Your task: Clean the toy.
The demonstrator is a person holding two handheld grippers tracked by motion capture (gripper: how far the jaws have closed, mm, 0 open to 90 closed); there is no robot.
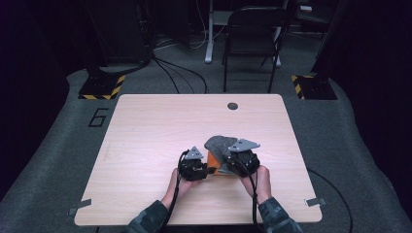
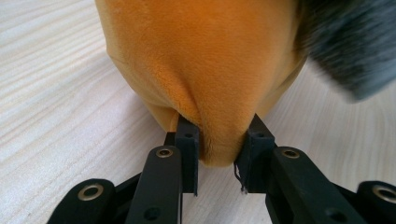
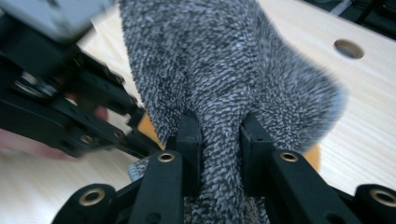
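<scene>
Left claw [image 2: 218, 158] pinches the orange cloth [image 2: 205, 60]; right claw [image 3: 219, 144] at 3 o'clock clamps the grey cloth [image 3: 219, 60].

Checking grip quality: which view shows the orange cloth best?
Left gripper view: the orange cloth is close up, with a fold pinched in the left tongs. High view gives just a sliver between the tongs; right gripper view, small patches behind the grey cloth.

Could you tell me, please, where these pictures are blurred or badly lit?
High view: the table is well lit, the room behind dark. Left gripper view: the orange cloth is sharp, the grey cloth at the corner soft. Right gripper view: the left gripper is blurred, the grey cloth's far edge smeared.
</scene>
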